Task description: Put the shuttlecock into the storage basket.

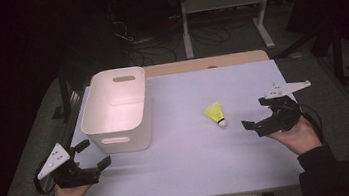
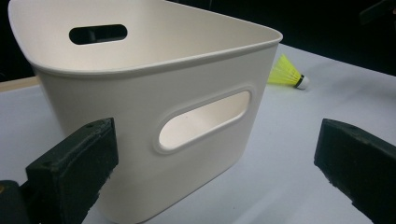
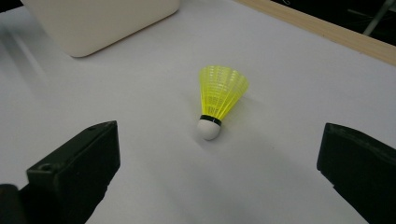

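Two handheld grippers sit at the near edge of the white table [image 1: 185,162], one per hand. Landmark: the white bin [image 1: 116,110].

Left gripper [image 1: 93,155]: held just off the bin's near-left corner, on the person's side of it. Jaws spread wide, nothing between them. In the left gripper view the bin's near wall, with its oval handle slot, fills the gap ahead of the jaws; no contact seen.

Right gripper [image 1: 257,113]: well to the right of the bin, on the person's side of the table. Jaws also spread wide and empty, aimed toward the bin.

Yellow shuttlecock [image 1: 216,114]: lies on its side on the tabletop, right of the bin, between bin and right gripper and nearer the gripper. White cork tip points toward the person; yellow skirt points away. In the right gripper view it is centred ahead of the open jaws, apart from both.

Bin: upright, empty, on the far-left part of the table.

Beyond the bin: a wooden strip [image 1: 206,63] along the far table edge, then dark floor with cables [image 1: 156,47].
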`<state>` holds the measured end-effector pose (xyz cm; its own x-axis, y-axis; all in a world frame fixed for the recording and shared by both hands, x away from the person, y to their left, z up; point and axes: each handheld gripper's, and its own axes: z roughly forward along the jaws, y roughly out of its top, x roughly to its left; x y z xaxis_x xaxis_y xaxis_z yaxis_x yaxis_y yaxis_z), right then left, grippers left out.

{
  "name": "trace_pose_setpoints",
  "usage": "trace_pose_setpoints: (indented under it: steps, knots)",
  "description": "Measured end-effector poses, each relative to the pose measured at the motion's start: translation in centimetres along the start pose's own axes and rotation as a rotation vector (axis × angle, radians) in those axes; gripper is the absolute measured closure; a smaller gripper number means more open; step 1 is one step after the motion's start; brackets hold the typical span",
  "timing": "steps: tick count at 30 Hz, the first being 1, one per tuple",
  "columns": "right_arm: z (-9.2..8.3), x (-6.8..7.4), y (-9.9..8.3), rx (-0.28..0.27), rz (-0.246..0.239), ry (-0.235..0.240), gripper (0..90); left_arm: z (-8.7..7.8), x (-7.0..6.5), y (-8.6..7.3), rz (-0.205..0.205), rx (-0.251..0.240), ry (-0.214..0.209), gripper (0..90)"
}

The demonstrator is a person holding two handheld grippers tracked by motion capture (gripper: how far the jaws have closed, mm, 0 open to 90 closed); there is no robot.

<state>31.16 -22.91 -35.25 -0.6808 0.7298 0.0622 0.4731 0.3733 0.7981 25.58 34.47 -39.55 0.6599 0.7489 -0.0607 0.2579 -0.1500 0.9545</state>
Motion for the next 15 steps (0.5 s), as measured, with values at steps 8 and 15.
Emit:
trace_pose_setpoints:
  steps: [8,15]
  knots:
    - [0.6,-0.1,0.7,0.026,-0.008,0.008,0.0,0.0,0.0,0.0,0.002,0.001,-0.002,0.0]
    - [1.0,0.1,1.3,0.052,-0.012,0.022,0.0,0.0,0.0,0.0,0.001,0.002,-0.001,0.0]
